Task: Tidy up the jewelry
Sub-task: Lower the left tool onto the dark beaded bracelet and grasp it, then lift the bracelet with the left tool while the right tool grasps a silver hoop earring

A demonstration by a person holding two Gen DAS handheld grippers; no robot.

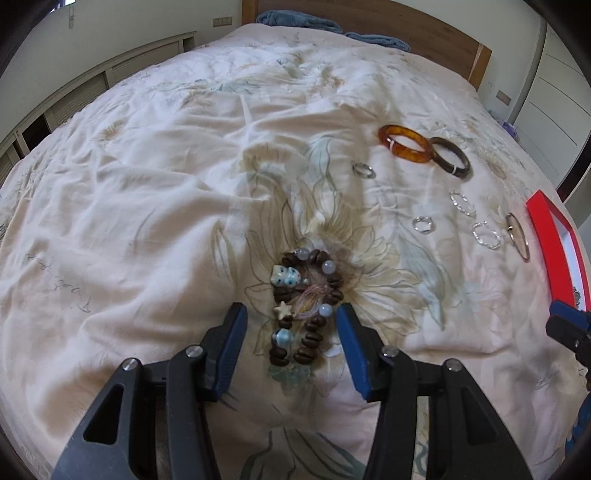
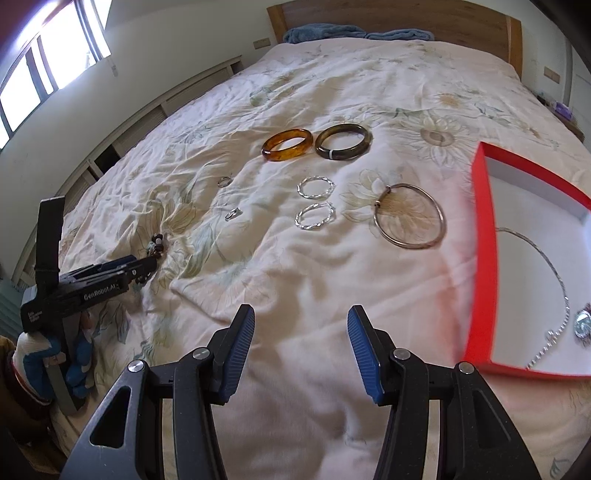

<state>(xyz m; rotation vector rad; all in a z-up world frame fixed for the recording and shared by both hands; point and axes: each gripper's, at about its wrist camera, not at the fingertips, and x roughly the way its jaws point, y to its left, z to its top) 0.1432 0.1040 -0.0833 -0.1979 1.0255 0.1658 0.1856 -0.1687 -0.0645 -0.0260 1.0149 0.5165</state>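
A bracelet of brown beads with pale beads, a star and a blue cat charm [image 1: 295, 280] lies on the floral bedspread [image 1: 147, 184]. My left gripper [image 1: 291, 308] is open, and its blue pads flank the bracelet's near half without pressing it. In the right wrist view the same left gripper [image 2: 147, 264] hovers low at the left over the bracelet [image 2: 157, 243]. My right gripper [image 2: 301, 310] is open above bare bedspread with nothing between its fingers. To its right stands a red box [image 2: 480, 221] with a silver necklace [image 2: 554, 325] inside.
Spread over the bed are an amber bangle [image 2: 291, 150], a dark bangle [image 2: 351, 151], two twisted silver bracelets [image 2: 300, 188], a thin metal bangle [image 2: 441, 221] and two small rings [image 2: 224, 181]. Blue towels [image 2: 321, 31] lie by the wooden headboard.
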